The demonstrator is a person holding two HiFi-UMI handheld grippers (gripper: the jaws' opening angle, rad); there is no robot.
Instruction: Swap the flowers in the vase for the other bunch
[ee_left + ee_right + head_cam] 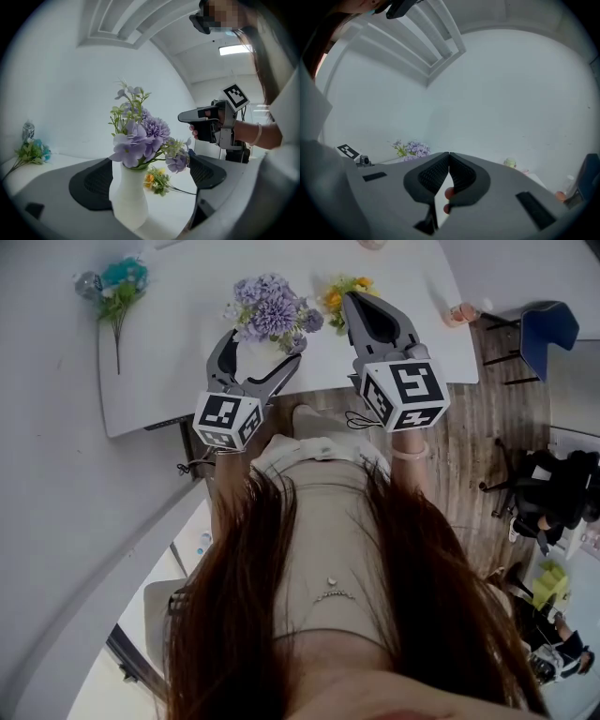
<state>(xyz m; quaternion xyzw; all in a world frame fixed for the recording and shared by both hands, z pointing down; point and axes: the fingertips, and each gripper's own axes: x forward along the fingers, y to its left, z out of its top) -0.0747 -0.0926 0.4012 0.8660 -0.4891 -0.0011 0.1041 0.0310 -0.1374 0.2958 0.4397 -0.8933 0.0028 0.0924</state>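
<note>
- Two tools, diff states: left tool (261,351) has jaws wide apart, straddling the white vase (127,197), w/ no pad pressing it as far as I can see. Right tool (449,155) has jaws together, nothing btwn them.
- Purple flowers (140,136) sit in the vase, heads above left tool's pads.
- Step, as I judge it: steady vase w/ left tool. Centre it btwn pads and close slowly on the body below the neck, not on stems. Vase looks light, prob tips easily.
- Right tool must open before taking stems; pull straight up.
- Yellow bunch (157,180) lies just beyond the vase; teal bunch (122,282) is well off to left tool's left.
- Worktop (169,381) near edge runs right under left tool, so don't drag vase back. Bare room to left tool's left for laying the purple bunch.
</note>
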